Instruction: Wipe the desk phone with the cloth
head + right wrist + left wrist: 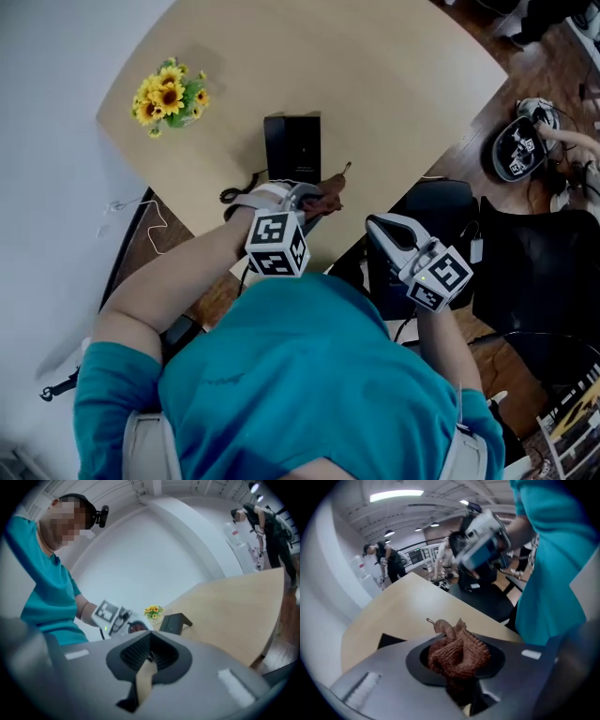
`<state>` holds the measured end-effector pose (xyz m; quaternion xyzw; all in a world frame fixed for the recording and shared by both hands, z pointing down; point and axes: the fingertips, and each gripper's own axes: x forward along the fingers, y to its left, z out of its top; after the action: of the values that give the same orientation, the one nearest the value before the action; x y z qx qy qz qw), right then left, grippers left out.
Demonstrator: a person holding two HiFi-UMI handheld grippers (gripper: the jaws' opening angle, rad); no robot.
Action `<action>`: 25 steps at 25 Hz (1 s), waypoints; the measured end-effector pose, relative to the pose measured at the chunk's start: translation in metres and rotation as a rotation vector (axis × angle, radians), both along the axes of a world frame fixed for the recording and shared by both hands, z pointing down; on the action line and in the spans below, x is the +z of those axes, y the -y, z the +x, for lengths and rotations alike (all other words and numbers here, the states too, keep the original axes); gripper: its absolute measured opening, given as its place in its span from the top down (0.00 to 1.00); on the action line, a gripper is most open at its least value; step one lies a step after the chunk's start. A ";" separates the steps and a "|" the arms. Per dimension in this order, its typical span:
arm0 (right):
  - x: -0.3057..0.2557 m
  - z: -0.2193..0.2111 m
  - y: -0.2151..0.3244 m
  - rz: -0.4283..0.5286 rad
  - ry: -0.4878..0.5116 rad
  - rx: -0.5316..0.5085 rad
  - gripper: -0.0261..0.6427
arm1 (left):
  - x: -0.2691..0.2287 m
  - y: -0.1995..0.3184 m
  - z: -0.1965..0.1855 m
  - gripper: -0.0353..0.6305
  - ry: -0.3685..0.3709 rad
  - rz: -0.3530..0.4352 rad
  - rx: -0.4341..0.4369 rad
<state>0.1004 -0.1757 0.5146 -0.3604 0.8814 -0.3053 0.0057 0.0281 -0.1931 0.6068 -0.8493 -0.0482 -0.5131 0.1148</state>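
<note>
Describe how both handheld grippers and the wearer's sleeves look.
The left gripper and right gripper have white-and-grey bodies, each topped with a cube of black-and-white square markers. Their jaws are grey with black ribbed pads. The person wears a teal short-sleeved shirt.

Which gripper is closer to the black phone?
Left. The left gripper, holding the cloth, is right in front of the phone. The right gripper is farther off to the side, by the edge of the desk.
</note>
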 end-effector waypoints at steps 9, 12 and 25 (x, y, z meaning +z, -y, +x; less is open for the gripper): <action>0.006 0.008 -0.024 -0.017 -0.005 0.026 0.96 | 0.086 -0.018 -0.010 0.78 0.189 0.394 0.197; 0.006 0.010 -0.028 -0.014 0.001 0.030 0.96 | 0.087 -0.012 -0.030 0.78 0.236 0.433 0.232; -0.027 0.012 -0.018 0.076 0.012 -0.079 0.96 | -0.034 -0.041 -0.035 0.78 -0.074 0.334 -0.101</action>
<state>0.1119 -0.1579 0.4880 -0.3231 0.9058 -0.2739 0.0128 -0.0066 -0.1526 0.5724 -0.8380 0.0845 -0.4874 0.2301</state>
